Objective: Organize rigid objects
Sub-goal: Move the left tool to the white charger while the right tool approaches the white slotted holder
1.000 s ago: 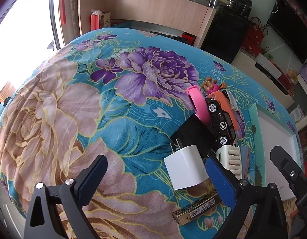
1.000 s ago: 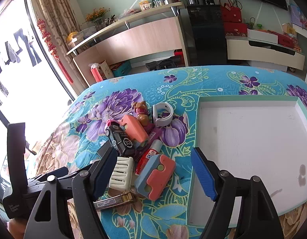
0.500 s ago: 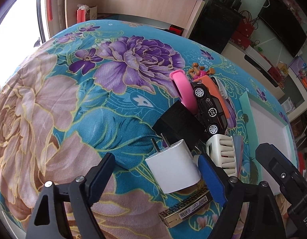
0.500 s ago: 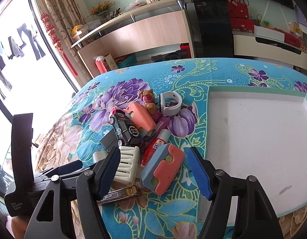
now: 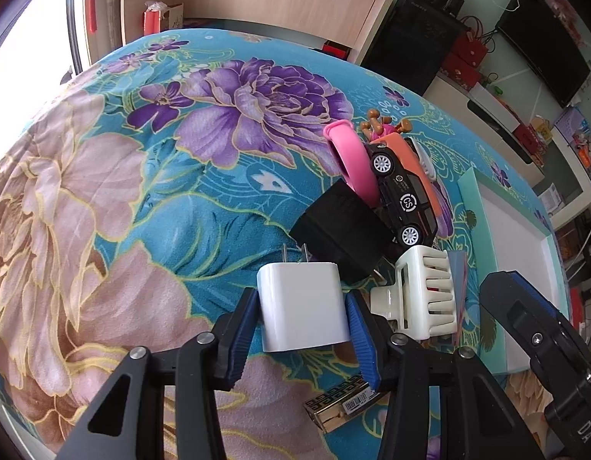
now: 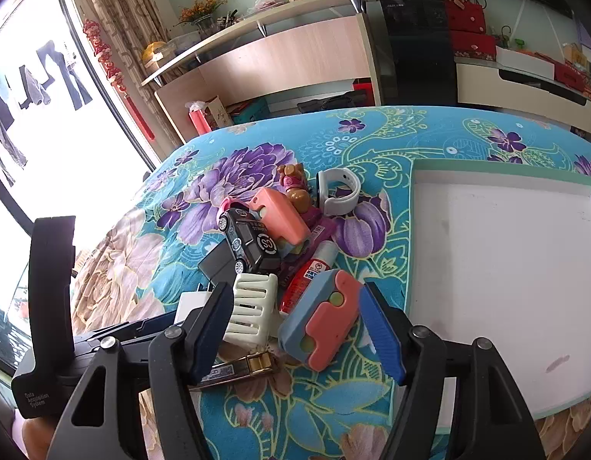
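Note:
A white charger plug (image 5: 301, 304) lies on the floral bedspread with its prongs pointing away. My left gripper (image 5: 301, 306) is closing on it, and its blue pads (image 5: 245, 322) touch both sides. Behind it sit a black adapter (image 5: 341, 226), a black toy car (image 5: 404, 199) and a pink band (image 5: 351, 161). My right gripper (image 6: 295, 306) is closing slowly. A blue and coral toy (image 6: 320, 322) and part of a white claw clip (image 6: 251, 308) lie between its fingers, with clear gaps at the pads.
A white tray with a teal rim (image 6: 412, 230) lies to the right of the pile. A red-capped tube (image 6: 310, 272), a coral block (image 6: 280, 211), a bear figure (image 6: 295, 184), a white wrist band (image 6: 339, 191) and a gold case (image 5: 345, 406) also lie in the pile.
The left jaws have come in from wide open until they touch the white charger. The right jaws have narrowed a little around the blue and coral toy.

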`<state>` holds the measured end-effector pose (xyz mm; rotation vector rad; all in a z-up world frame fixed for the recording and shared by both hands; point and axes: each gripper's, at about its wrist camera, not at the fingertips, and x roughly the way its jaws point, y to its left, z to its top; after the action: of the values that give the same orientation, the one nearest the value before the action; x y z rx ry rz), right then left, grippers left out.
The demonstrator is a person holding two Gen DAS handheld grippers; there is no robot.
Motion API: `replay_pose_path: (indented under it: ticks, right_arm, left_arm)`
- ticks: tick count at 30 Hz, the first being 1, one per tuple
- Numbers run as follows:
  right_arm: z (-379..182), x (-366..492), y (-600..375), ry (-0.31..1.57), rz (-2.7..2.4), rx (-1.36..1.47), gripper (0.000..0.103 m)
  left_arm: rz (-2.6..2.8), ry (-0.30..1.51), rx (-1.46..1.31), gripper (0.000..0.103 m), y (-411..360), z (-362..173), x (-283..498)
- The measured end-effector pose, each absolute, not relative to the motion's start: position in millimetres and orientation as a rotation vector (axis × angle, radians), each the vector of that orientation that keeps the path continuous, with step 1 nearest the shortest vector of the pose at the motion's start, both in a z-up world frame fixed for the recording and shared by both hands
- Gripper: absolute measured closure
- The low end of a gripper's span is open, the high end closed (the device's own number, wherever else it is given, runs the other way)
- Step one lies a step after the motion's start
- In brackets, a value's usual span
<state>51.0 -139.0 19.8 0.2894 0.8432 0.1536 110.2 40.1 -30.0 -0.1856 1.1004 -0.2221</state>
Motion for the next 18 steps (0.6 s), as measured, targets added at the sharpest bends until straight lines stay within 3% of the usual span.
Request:
replay_pose_path:
  ticks: [18]
  right_arm:
    - [12.3,53.9,-96.3,0.885,0.242,0.175,0.057]
  left_arm:
    - [-0.078,1.072,-0.209,0.053,72.0,-28.7,111.7]
